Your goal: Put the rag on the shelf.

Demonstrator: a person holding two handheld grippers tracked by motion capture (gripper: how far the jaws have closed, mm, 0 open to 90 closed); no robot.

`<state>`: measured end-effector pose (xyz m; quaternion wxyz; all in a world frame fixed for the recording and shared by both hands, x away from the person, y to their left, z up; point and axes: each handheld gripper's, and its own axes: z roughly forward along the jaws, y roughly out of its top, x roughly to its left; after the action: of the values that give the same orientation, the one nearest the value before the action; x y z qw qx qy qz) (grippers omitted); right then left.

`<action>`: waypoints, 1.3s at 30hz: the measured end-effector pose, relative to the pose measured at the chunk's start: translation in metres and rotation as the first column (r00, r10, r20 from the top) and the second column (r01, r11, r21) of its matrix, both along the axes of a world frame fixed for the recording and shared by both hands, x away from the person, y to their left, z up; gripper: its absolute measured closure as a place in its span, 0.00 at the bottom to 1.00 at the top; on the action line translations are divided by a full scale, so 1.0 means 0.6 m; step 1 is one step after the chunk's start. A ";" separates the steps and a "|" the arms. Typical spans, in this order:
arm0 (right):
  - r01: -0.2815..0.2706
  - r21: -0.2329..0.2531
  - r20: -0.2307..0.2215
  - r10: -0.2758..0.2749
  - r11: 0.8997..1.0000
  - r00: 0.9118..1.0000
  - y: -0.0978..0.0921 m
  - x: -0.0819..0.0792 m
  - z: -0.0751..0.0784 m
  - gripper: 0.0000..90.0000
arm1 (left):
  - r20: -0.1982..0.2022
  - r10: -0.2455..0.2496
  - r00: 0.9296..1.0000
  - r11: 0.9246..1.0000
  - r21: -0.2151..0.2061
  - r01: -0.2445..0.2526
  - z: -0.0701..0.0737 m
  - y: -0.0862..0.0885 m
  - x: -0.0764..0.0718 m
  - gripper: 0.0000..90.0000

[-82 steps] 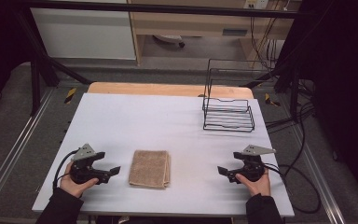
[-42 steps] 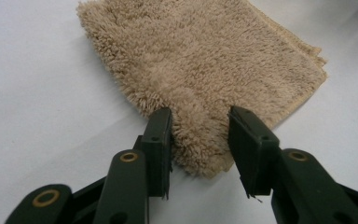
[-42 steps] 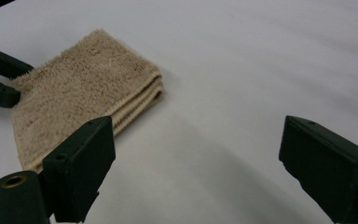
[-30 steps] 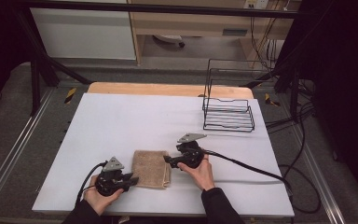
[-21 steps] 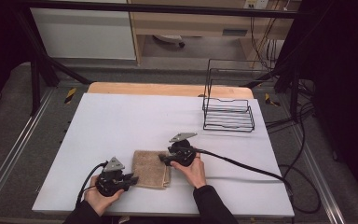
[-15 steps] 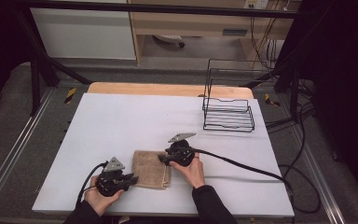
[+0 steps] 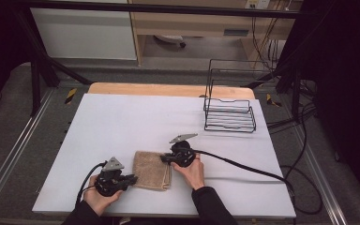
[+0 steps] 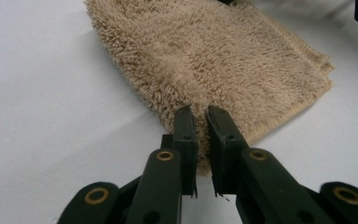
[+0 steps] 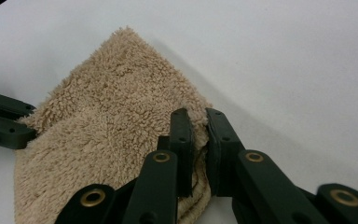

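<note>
One folded tan towel (image 7: 152, 169) lies on the white bench (image 7: 136, 117) near its front edge, and everything else is placed from it here. No brand, label or writing can be read on the towel, the tools or the bench.

Nearest the person, at the towel's front left corner, the left gripper (image 7: 130, 178) sits in the left hand (image 7: 98, 197); its jaws are drawn nearly together with a fold of the towel's edge pinched between them, as the left gripper view shows at the hem (image 8: 200, 112). Just past the towel's right edge, by its far corner, the right gripper (image 7: 164, 159) is held by the right hand (image 7: 192, 171); its jaws too are closed down to a narrow slit, clamping the stacked layers of pile there (image 9: 198, 126). So two grippers, two hands, one towel, both tools gripping it at opposite corners.

A black cable (image 7: 243, 166) runs from the right gripper away to the towel's right, across the bench and over its edge. Nothing lies between towel and grippers.

Well beyond the towel, toward the far right of the bench, stands one black wire rack (image 7: 229, 115), well apart from it. Behind the bench's far edge a strip of wooden board (image 7: 168, 89) shows, then grey floor (image 7: 178, 51) and a pale cabinet (image 7: 84, 28).
</note>
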<state>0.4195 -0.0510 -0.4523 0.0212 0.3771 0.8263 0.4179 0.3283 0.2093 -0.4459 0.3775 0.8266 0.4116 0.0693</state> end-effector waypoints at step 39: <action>0.078 -0.070 0.078 -0.072 0.995 0.994 -0.082 -0.035 0.013 0.75 | 0.031 -0.060 0.998 0.997 -0.044 0.061 0.006 -0.061 0.001 0.68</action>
<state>0.3983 -0.1002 -0.4446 0.0818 0.3909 0.8248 0.4004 0.3288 0.1724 -0.4422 0.4039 0.8290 0.3820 0.0609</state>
